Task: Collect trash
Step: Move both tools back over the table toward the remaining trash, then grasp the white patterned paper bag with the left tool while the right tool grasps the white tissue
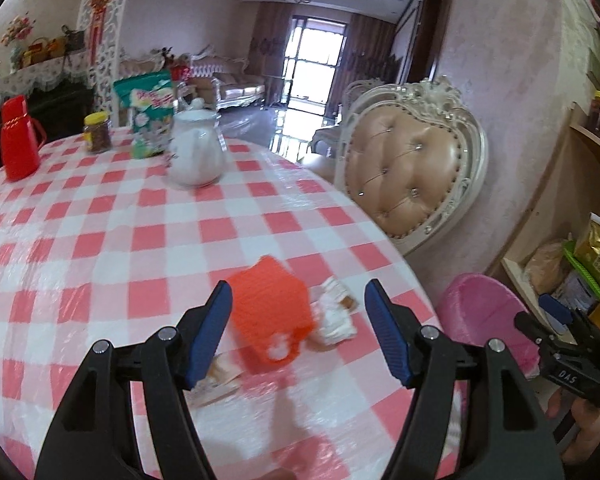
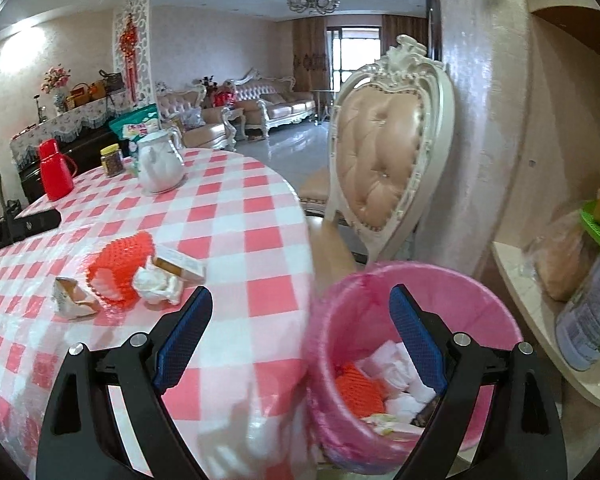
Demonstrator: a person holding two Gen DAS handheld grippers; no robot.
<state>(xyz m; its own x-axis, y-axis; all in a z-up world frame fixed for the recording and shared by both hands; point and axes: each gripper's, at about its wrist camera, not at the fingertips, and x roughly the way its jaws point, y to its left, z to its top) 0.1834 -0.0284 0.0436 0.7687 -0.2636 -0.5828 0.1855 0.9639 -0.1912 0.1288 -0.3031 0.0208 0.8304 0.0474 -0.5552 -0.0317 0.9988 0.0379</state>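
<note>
An orange foam net sleeve [image 1: 270, 316] lies on the red-checked table, also in the right wrist view [image 2: 120, 270]. Beside it are a crumpled white tissue [image 1: 334, 316] [image 2: 156, 284], a small carton [image 2: 180, 264] and a torn paper wrapper [image 2: 70, 298] [image 1: 220, 380]. My left gripper [image 1: 300, 336] is open just above the sleeve, jaws either side of it. My right gripper [image 2: 300, 336] is open and empty over the rim of the pink bin [image 2: 420, 312] [image 1: 484, 312], which holds tissues and an orange net.
A white teapot [image 1: 196, 148], red thermos [image 1: 18, 140], jar [image 1: 97, 132] and green snack bag [image 1: 148, 116] stand at the table's far side. A padded chair [image 1: 404, 168] is right of the table. Shelves with food packs [image 2: 572, 272] are beside the bin.
</note>
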